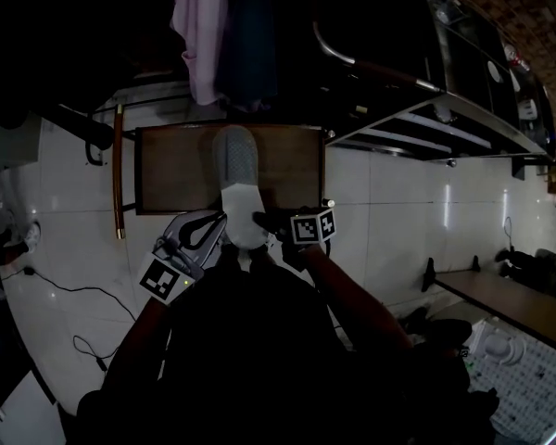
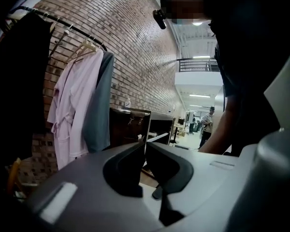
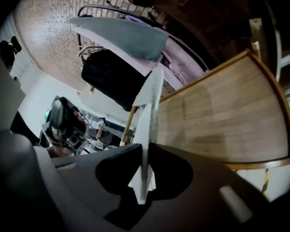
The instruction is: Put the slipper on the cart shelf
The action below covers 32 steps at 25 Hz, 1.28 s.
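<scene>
Right gripper (image 3: 145, 153) clamped the slipper (image 1: 236, 170) by its heel edge; left gripper (image 2: 145, 151) sat closed, empty (sole best kept level over the cart shelf (image 1: 171, 170)).

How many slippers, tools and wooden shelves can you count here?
Slipper: 1
Tools: 2, the left tool and the right tool
Wooden shelf: 1
Total: 4
</scene>
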Each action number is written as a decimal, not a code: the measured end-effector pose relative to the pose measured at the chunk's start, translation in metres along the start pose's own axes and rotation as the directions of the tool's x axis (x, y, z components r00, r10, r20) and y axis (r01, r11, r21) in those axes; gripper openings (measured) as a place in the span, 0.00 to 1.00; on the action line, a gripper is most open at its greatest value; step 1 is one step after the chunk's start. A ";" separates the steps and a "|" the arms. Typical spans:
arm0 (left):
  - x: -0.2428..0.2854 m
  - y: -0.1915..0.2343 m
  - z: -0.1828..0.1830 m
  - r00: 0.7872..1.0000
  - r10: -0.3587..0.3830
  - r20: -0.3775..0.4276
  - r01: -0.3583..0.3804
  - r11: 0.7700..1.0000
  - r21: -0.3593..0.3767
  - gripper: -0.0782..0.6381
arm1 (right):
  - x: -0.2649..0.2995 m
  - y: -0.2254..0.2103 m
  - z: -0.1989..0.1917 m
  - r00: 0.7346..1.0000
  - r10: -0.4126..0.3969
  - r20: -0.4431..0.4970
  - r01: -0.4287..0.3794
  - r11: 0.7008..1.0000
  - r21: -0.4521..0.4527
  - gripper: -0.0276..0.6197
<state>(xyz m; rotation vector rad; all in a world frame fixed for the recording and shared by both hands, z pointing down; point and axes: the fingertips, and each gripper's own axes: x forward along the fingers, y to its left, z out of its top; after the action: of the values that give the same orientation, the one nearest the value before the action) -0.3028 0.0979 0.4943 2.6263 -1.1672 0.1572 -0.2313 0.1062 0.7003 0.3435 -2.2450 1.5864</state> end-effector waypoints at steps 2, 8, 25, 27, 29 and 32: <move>-0.003 0.000 0.008 1.000 0.001 0.012 -0.001 1.000 0.012 0.13 | -0.009 0.023 0.008 0.999 0.019 0.028 -0.018 0.999 -0.048 0.14; -0.015 0.000 0.033 0.999 0.030 0.040 -0.032 0.999 0.039 0.13 | -0.042 0.081 0.038 0.988 0.083 0.133 -0.057 0.979 -0.193 0.14; -0.001 -0.014 0.110 0.990 -0.013 0.144 -0.006 0.992 0.129 0.11 | -0.142 0.235 0.157 0.843 0.271 0.464 0.153 0.706 -0.691 0.14; 0.001 -0.015 0.114 0.989 -0.015 0.148 -0.006 0.991 0.134 0.11 | -0.146 0.242 0.160 0.835 0.275 0.476 0.179 0.682 -0.709 0.13; 0.001 -0.016 0.116 0.988 -0.013 0.153 -0.008 0.991 0.134 0.11 | -0.150 0.251 0.160 0.831 0.274 0.484 0.198 0.668 -0.717 0.14; -0.001 -0.015 0.119 0.988 -0.013 0.151 -0.008 0.991 0.137 0.11 | -0.154 0.259 0.159 0.825 0.260 0.501 0.240 0.642 -0.728 0.13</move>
<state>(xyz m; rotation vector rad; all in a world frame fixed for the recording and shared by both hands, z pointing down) -0.2930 0.0747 0.3769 2.8024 -1.2421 0.0389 -0.2212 0.0412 0.3660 0.6014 -3.1226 0.3521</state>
